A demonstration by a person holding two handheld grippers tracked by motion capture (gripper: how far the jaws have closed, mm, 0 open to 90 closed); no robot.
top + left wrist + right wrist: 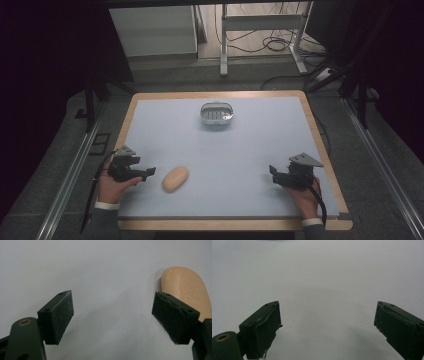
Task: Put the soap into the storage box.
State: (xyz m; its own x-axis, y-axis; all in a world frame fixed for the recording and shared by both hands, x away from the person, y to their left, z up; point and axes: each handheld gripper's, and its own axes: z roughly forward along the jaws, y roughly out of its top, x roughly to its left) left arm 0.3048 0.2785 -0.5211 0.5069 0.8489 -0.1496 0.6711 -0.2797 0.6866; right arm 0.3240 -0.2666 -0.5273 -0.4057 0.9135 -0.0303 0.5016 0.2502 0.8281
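The tan bread roll (175,179) looks light and soft, so the released left hand-held gripper (149,172) should pinch gently across its narrow middle.

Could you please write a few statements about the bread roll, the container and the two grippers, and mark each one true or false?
1. The bread roll lies beside the left gripper. True.
2. The left gripper is shut on the roll. False: it is open, with the roll outside its fingers.
3. The metal container sits at the table's far side. True.
4. The right gripper holds the container. False: it is open and empty.
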